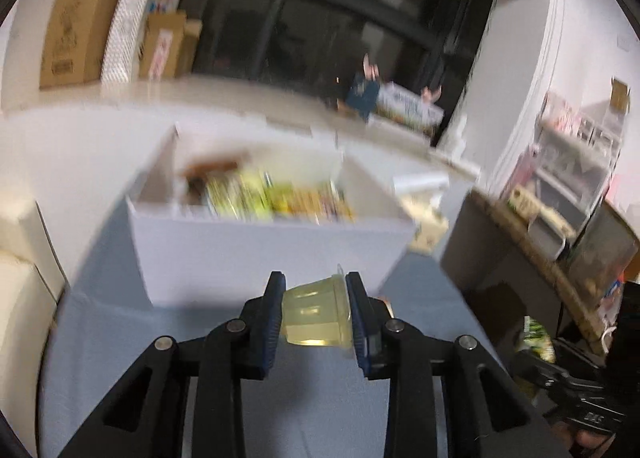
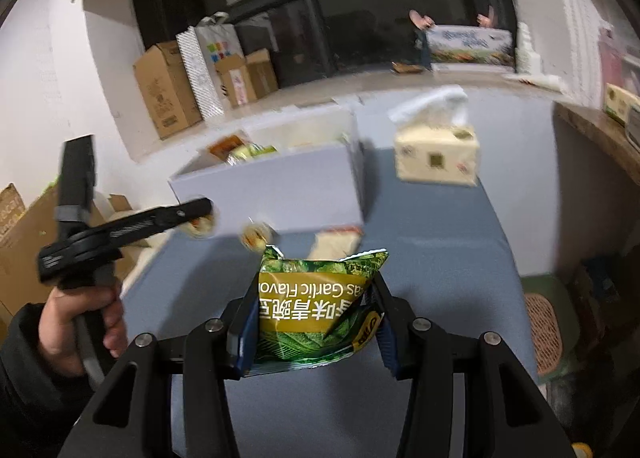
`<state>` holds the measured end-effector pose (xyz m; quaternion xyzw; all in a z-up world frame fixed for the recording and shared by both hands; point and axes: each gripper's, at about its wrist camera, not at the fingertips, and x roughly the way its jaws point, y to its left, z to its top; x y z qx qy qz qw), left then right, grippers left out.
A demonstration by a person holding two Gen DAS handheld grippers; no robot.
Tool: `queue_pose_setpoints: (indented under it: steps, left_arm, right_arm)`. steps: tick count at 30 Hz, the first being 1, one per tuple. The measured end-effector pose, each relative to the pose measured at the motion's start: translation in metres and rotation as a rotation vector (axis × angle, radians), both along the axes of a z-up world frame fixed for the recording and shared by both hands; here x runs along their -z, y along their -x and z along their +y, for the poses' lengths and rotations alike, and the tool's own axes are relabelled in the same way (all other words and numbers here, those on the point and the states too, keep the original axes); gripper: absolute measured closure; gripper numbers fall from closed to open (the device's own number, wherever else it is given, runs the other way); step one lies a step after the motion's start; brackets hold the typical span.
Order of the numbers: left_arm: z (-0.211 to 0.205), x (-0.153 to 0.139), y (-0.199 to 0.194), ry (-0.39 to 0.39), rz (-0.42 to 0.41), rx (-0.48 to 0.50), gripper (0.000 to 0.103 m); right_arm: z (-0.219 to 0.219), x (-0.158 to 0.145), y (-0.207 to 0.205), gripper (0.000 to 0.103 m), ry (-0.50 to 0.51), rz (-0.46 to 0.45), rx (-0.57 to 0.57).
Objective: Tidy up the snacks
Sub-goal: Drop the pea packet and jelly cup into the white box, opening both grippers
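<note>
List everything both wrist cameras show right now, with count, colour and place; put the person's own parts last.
Jelly cup: one, pale yellow, clamped in the left jaws.
Snack packet: one, green and yellow, clamped in the right jaws.
White box: one, on the blue cloth, with blurred packets inside.
Loose snacks: one small cup and one pale packet, on the cloth in front of the box.
Tissue pack: one, cream, right of the box.
Blue cloth: one, covering the table.
Cardboard boxes: several, brown, on the far ledge.
Left gripper: black, blue pads.
Right gripper: black, blue pads.
Hand: one, dark sleeve, holding the left gripper.
</note>
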<state>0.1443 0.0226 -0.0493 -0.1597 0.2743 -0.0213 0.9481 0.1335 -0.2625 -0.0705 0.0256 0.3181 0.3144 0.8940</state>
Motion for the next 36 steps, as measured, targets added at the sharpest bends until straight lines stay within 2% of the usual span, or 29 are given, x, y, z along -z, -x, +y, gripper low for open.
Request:
queue_pose_setpoints:
  steps: [3, 7, 10, 13, 14, 15, 16, 17, 22, 28, 32, 36]
  left_arm:
    - [0.025, -0.026, -0.011, -0.020, -0.049, -0.036, 0.069]
    - [0.060, -0.049, -0.047, -0.026, -0.066, -0.076, 0.069]
    - [0.072, -0.056, -0.073, -0.062, -0.076, -0.090, 0.069]
    - [0.079, -0.055, -0.100, -0.074, -0.040, -0.081, 0.068]
    - [0.079, -0.052, -0.110, -0.070, -0.015, -0.072, 0.065]
    - [0.083, -0.049, -0.118, -0.065, 0.009, -0.077, 0.041]
    - [0.086, -0.047, -0.124, -0.069, 0.029, -0.091, 0.019]
    - [0.087, -0.046, -0.125, -0.074, 0.030, -0.100, 0.001]
    - [0.091, -0.044, -0.115, -0.093, 0.013, -0.090, 0.000]
    - [0.087, -0.049, -0.101, -0.103, -0.001, -0.065, 0.000]
    - [0.075, -0.057, -0.078, -0.127, -0.037, -0.021, 0.000]
    - [0.056, -0.054, -0.038, -0.160, -0.066, 0.022, 0.000]
  right_arm:
    - [0.029, -0.021, -0.025, 0.050, -0.010, -0.025, -0.053]
    - [0.068, -0.048, -0.071, 0.050, -0.027, -0.042, -0.086]
    - [0.100, -0.064, -0.114, 0.050, -0.023, -0.051, -0.093]
    - [0.121, -0.068, -0.151, 0.050, -0.020, -0.019, -0.098]
    - [0.127, -0.068, -0.161, 0.048, -0.025, -0.010, -0.097]
    - [0.129, -0.067, -0.168, 0.043, -0.027, -0.009, -0.088]
    - [0.133, -0.067, -0.178, 0.016, -0.018, -0.005, -0.073]
    - [0.134, -0.066, -0.181, 0.000, -0.007, -0.005, -0.057]
    - [0.126, -0.068, -0.187, 0.000, -0.029, -0.004, -0.048]
    - [0.117, -0.066, -0.177, 0.000, 0.005, -0.023, -0.027]
    - [0.103, -0.072, -0.153, 0.000, -0.019, -0.058, -0.024]
    - [0.085, -0.067, -0.114, 0.000, -0.028, -0.108, -0.012]
